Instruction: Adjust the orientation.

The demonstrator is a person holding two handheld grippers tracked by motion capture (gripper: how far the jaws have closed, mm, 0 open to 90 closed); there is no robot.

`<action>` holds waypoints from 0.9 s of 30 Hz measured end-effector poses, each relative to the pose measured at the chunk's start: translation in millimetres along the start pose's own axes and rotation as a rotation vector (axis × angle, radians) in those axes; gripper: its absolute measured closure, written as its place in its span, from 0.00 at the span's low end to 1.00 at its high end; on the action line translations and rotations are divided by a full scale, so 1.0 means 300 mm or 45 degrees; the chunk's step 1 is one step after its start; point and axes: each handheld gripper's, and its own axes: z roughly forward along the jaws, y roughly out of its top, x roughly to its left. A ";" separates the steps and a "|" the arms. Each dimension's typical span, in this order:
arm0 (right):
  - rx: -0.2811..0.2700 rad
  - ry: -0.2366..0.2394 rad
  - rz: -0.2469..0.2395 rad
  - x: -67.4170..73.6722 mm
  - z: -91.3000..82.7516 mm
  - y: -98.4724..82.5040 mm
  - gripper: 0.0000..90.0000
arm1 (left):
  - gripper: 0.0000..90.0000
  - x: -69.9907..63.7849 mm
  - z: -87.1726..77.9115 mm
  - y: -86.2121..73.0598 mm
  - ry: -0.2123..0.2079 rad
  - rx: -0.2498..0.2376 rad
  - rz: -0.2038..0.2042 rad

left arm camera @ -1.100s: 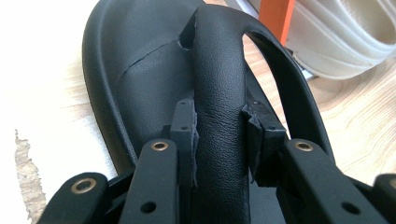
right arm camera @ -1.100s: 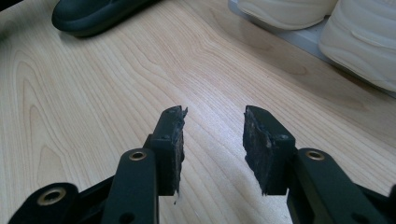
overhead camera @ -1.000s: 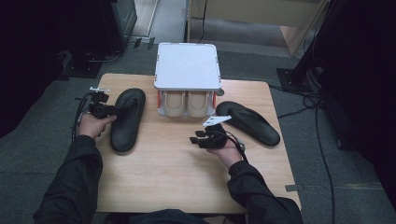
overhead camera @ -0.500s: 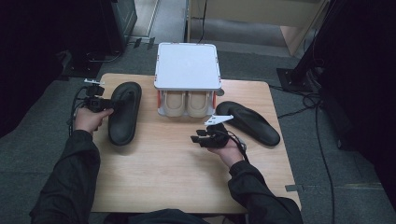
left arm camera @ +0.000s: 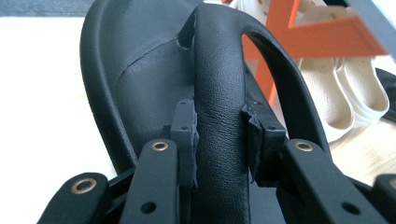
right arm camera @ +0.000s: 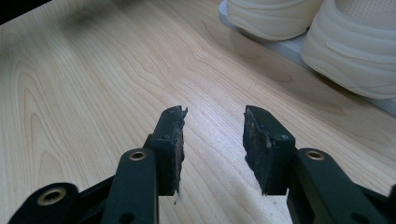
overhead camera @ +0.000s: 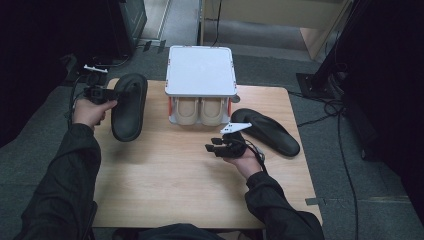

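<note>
The left tongs (left arm camera: 219, 140) are clenched on the strap of a black sandal (overhead camera: 129, 105), holding it tilted over the desk's (overhead camera: 170, 180) far left corner; it seems clear of the wood, though the high view leaves that uncertain. The right tongs (right arm camera: 212, 144) are released, with nothing between the pads, resting near the desk's middle just in front of the shoe rack (overhead camera: 201, 70) at the far edge. The rack's lower shelf already holds a cream pair (overhead camera: 201, 111). The other black sandal (overhead camera: 267, 131) lies untouched toward the right edge. Judging by this, the work is in its early part: one sandal picked up, neither yet set on the rack.
</note>
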 end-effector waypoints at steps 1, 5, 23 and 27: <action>-0.004 0.002 0.000 0.000 -0.001 0.000 0.65 | 0.76 -0.006 -0.006 0.013 -0.002 0.004 0.006; -0.005 0.000 -0.004 0.000 -0.002 0.001 0.65 | 0.76 -0.034 -0.030 0.059 0.015 0.000 0.029; -0.001 0.001 -0.007 0.002 -0.001 0.001 0.65 | 0.76 -0.171 -0.074 0.271 -0.011 -0.038 0.077; -0.014 0.001 -0.008 0.003 -0.005 0.002 0.65 | 0.76 -0.206 -0.065 0.314 0.016 -0.038 0.101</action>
